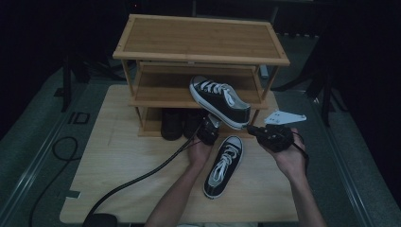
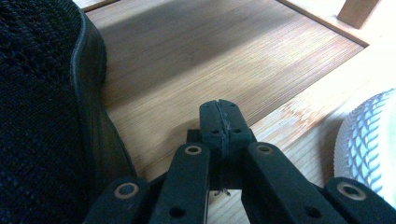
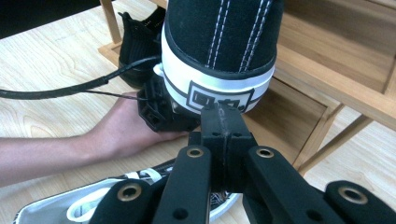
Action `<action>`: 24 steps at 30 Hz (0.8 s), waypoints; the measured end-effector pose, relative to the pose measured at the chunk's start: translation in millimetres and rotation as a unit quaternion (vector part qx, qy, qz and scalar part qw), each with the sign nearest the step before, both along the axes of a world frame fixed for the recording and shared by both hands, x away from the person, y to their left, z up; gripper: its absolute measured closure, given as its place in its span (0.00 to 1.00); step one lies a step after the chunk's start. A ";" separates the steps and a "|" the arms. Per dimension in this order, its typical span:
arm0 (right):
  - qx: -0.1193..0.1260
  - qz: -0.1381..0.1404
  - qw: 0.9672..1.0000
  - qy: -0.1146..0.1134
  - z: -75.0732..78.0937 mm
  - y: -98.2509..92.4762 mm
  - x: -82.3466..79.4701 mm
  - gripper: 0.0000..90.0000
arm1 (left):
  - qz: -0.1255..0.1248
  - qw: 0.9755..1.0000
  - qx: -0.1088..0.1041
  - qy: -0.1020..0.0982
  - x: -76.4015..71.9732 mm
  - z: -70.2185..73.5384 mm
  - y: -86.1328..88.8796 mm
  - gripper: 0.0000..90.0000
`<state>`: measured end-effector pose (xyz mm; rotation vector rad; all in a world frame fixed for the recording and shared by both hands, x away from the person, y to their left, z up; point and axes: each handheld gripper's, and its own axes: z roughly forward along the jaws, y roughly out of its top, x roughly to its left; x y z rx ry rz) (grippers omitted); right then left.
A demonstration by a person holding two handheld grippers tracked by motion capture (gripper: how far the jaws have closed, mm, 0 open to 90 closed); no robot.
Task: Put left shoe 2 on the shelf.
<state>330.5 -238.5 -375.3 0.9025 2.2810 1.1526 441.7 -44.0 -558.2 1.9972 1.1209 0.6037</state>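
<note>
my left claw (image 1: 208,132) is closed on nothing, pads pressed flat together (image 2: 219,116), and it sits low at the mouth of the rack's (image 1: 198,38) bottom shelf; a dark mesh shoe (image 2: 37,116) lies just to the left of its tip. the raised sneaker (image 1: 220,101) hangs above and to the right of that claw, toe on the middle shelf, heel tipped down and out towards me. below it, between my two claws, the second sneaker (image 1: 224,165) lies flat on the table (image 1: 123,179). my right claw (image 1: 253,129) is closed too, with nothing between the pads, its tip (image 3: 223,116) touching the white rubber band at the raised sneaker's heel (image 3: 219,42)

i judge the sneaker light, but awkward: the canvas upper is soft and would fold under a pinch, while the rubber sole and heel band are firm and grippy. the best hold looks like the heel collar, one pad inside and one on the stiff back, or else across the sole edge. laces would slip
</note>
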 end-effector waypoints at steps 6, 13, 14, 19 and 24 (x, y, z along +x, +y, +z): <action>0.006 0.007 1.000 -0.006 3.4 5.2 1.2 1.00 | -0.001 1.000 -0.003 0.003 0.4 0.1 0.7 1.00; 0.003 0.021 1.000 -0.005 3.0 15.6 3.4 1.00 | 0.000 1.000 -0.002 0.001 0.2 -0.1 0.3 1.00; 0.003 0.023 1.000 -0.006 2.8 16.8 3.5 1.00 | 0.000 1.000 -0.002 0.001 0.2 0.0 0.3 1.00; 0.004 0.033 0.999 -0.004 2.4 21.5 3.7 1.00 | -0.001 1.000 0.000 0.000 -0.2 -0.1 -0.4 1.00; 0.002 0.045 0.999 -0.004 2.8 26.8 3.9 1.00 | -0.001 1.000 0.002 0.001 -0.2 0.2 -1.2 1.00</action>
